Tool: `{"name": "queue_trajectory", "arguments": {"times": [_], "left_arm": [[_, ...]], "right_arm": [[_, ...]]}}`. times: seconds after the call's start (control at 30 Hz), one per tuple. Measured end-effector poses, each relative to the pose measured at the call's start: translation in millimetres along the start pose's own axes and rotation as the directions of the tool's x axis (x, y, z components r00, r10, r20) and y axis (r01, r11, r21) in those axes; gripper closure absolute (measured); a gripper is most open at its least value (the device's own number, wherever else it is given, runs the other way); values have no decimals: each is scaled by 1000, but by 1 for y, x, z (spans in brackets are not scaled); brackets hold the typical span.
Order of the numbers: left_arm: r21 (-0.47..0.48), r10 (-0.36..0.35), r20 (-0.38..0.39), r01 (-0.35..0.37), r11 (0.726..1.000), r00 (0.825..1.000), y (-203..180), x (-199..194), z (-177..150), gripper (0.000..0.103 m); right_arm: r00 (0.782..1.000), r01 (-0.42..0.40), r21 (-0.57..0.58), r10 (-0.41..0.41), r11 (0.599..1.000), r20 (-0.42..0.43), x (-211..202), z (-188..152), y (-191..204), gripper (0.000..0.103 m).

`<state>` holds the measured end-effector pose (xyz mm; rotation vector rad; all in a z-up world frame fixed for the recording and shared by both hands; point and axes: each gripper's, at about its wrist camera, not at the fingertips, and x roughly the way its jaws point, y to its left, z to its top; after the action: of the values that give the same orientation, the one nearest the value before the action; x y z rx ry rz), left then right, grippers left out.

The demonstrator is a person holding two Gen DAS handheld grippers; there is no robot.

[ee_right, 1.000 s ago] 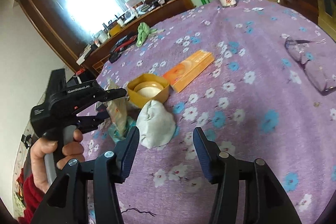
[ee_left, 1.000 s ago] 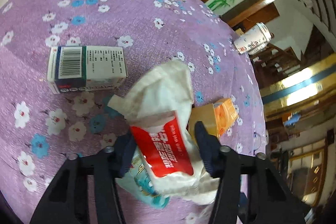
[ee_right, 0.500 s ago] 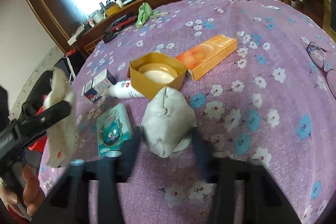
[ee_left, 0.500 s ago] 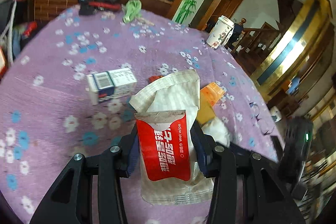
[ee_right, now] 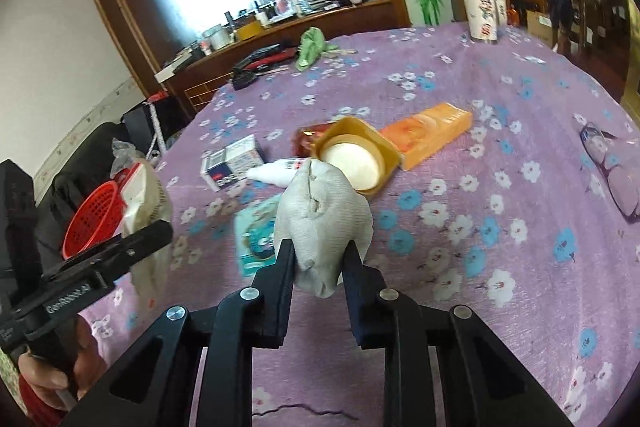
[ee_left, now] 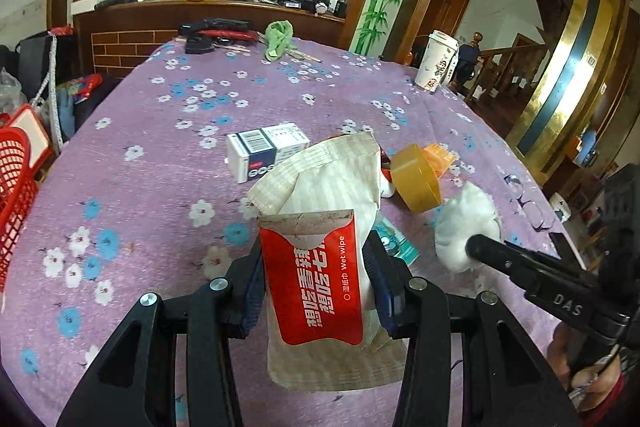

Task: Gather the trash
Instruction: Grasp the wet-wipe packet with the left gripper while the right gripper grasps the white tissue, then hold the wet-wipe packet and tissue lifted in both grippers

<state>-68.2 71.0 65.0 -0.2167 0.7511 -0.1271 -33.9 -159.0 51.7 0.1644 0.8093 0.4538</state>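
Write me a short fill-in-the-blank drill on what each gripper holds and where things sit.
1. The left gripper is shut on a red-and-white ____ packet.
2. The right gripper pinches a crumpled white ____.
3. The basket beside the table is coloured ____.
4. The paper cup stands ____ on the far edge.

Missing words: wet wipe; tissue; red; upright

The box (ee_right: 231, 161) lies on the desk (ee_right: 520, 287) left of the tub (ee_right: 356, 155). The carton (ee_right: 430, 131) lies right of the tub. The basket (ee_right: 94, 215) sits beyond the desk's left edge.
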Motion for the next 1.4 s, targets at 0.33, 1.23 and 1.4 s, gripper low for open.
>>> {"name": "queue_trajectory", "arguments": {"times": [0.33, 1.23, 1.4], "left_arm": [[29, 65, 34, -66, 997, 997, 4, -12, -7, 59], [80, 225, 123, -236, 969, 967, 13, -26, -16, 59], [82, 233, 130, -244, 966, 964, 13, -27, -16, 59]], "right_arm": [[1000, -21, -34, 20, 999, -18, 1, -6, 21, 78], [998, -19, -99, 14, 995, -57, 11, -10, 53, 78], [998, -18, -102, 12, 995, -57, 11, -11, 54, 78]]}}
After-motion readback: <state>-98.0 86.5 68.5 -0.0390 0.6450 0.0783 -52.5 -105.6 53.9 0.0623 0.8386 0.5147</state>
